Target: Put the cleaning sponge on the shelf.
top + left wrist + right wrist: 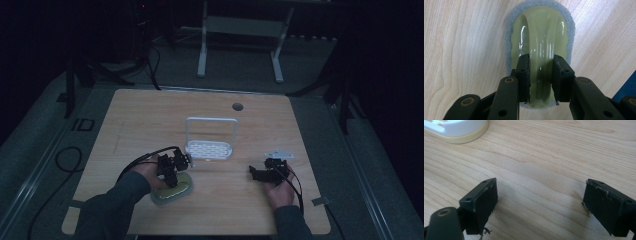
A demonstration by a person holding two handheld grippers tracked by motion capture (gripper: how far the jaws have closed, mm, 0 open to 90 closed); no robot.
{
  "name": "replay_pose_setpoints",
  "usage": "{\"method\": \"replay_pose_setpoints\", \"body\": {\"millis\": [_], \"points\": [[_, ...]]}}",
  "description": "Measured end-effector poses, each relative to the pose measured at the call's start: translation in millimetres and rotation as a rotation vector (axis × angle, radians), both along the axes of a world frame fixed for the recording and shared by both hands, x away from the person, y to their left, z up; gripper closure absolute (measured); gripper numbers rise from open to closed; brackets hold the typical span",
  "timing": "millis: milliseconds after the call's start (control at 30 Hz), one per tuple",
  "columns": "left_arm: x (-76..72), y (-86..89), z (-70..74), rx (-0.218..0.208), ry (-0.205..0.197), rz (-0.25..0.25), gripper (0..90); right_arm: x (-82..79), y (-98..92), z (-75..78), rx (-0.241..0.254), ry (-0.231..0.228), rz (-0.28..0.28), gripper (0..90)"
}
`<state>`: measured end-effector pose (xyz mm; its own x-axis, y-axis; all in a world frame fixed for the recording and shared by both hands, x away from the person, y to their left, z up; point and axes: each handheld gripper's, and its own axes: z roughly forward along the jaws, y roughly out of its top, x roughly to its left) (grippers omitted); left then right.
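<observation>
The scrubber [541, 50], a pale green pad with a raised glossy handle and a grey foam rim, lay flat on the wooden table [150, 115] directly under your left gripper [541, 78]. Its handle ridge ran between your two black pads [523, 75], and both pads pressed against the sides of that ridge, so you were pinching the handle. The wider part of the scrubber stretched away beyond the fingertips, while its near end sat just below them. In the high view the scrubber [181, 191] showed at the near left part of the table, partly covered by your left gripper [171, 172] and your left hand [147, 172], with the cable looping back over your wrist.

Just beyond your left fingertips and a little to their right stood the white rack [210, 145], a perforated base with an upright hoop, close to the scrubber but apart from it.

Your right gripper [540, 205] rested low over bare wood with its pads spread wide and nothing between them. A corner of the white rack [459, 130] lay well ahead of its left pad. In the high view your right gripper [260, 174] sat well to the right of the scrubber, held in your right hand [280, 192].
</observation>
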<state>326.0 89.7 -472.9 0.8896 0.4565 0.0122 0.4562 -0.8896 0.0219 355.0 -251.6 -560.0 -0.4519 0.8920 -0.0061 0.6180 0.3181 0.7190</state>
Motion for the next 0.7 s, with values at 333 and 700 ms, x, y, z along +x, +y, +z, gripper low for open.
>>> {"method": "replay_pose_setpoints", "body": {"millis": [333,700], "points": [[-1.0,-0.6,4.1,0.012,-0.017,-0.025,71.6,0.0,0.0,0.0,0.0,0.0,0.0,12.0],[0.2,-3.6,10.4,-0.002,-0.061,-0.089,71.6,0.0,0.0,0.0,0.0,0.0,0.0,12.0]]}}
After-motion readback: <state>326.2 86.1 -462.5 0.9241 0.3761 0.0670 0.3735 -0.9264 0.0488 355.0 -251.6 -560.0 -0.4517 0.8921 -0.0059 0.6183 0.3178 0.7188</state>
